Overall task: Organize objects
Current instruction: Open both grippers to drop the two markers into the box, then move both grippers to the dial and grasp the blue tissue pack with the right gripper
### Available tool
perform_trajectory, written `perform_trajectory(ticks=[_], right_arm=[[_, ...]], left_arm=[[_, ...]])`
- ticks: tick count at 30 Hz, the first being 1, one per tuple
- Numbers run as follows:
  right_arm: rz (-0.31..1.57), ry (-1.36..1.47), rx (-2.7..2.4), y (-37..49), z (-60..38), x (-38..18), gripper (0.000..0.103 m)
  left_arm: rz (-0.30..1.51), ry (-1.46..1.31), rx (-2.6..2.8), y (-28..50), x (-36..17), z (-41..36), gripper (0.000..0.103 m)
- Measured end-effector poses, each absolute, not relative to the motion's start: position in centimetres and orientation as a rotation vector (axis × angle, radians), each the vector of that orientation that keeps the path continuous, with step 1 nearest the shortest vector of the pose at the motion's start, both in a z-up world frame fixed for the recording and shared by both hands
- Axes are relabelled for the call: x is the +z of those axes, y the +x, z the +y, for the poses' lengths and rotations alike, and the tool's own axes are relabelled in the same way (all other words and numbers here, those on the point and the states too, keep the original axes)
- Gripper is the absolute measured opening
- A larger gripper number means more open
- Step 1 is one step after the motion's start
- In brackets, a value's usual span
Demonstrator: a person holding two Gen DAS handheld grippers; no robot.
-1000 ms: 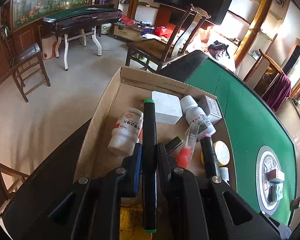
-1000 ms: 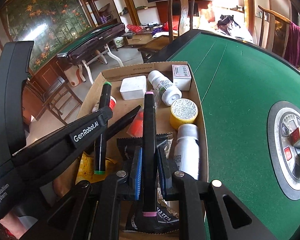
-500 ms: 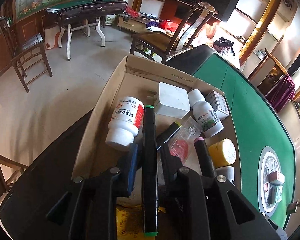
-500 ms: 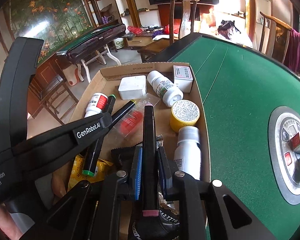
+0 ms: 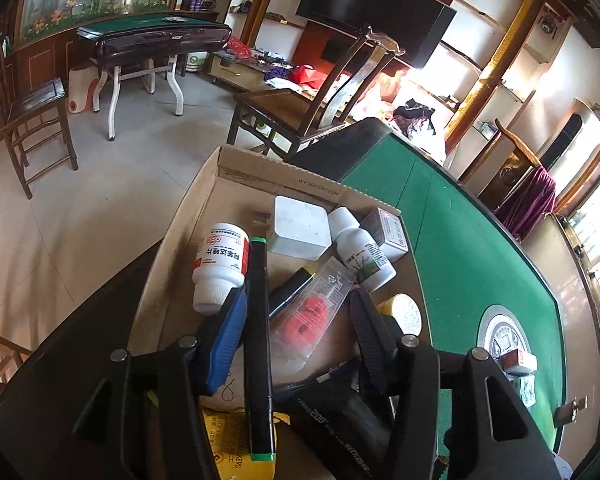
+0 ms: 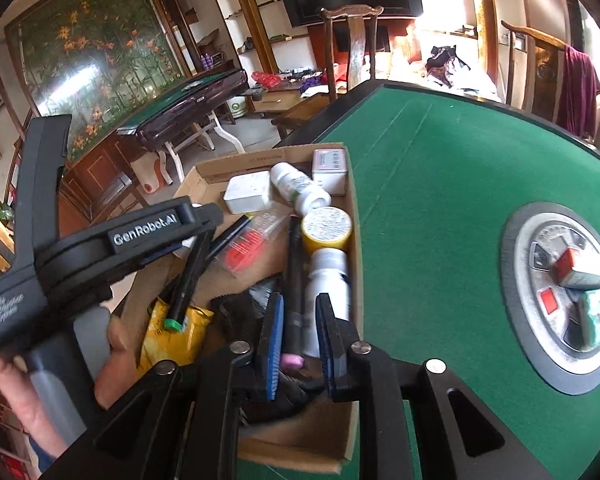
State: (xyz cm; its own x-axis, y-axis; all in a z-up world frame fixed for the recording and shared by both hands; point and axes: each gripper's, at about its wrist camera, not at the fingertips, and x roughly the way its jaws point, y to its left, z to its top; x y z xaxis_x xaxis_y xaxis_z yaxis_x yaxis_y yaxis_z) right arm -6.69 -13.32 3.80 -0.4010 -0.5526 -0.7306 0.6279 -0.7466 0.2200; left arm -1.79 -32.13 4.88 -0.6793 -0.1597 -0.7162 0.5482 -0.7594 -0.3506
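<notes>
1. Green-capped marker (image 5: 259, 344) lies in the cardboard box (image 5: 168, 256), leaning against the red-label bottle (image 5: 220, 264).
2. Left gripper (image 5: 296, 320) is opening, jaws clear of that marker's sides.
3. Pink-capped marker (image 6: 294, 292) sits beside the white bottle (image 6: 328, 284); right gripper (image 6: 298, 320) is opening around it, narrow gap, pads look off it.
4. Box sits on the green felt table (image 6: 440, 184), yellow jar (image 6: 327, 229) inside too.
</notes>
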Motion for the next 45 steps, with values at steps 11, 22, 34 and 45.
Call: perform_trajectory(ticks=[11, 22, 34, 45], right_arm=[[-0.283, 1.271, -2.332, -12.4, 6.0, 4.0, 0.062], [-0.354, 1.398, -2.326, -16.7, 5.7, -0.1, 0.059], [-0.365, 1.520, -2.625, -17.0, 12.9, 2.2, 0.058], [-0.204, 1.631, -2.628, -21.2, 8.0, 0.2, 0.058]], left_arm=[[0.578, 0.933, -2.690, -2.9, 6.8, -26.8, 0.055], [0.666, 0.975, -2.668, -3.5, 5.7, -27.6, 0.055], [0.615, 0.985, -2.704, -3.5, 5.9, -26.2, 0.055], [0.591, 1.003, -2.742, -3.7, 6.0, -25.2, 0.055]])
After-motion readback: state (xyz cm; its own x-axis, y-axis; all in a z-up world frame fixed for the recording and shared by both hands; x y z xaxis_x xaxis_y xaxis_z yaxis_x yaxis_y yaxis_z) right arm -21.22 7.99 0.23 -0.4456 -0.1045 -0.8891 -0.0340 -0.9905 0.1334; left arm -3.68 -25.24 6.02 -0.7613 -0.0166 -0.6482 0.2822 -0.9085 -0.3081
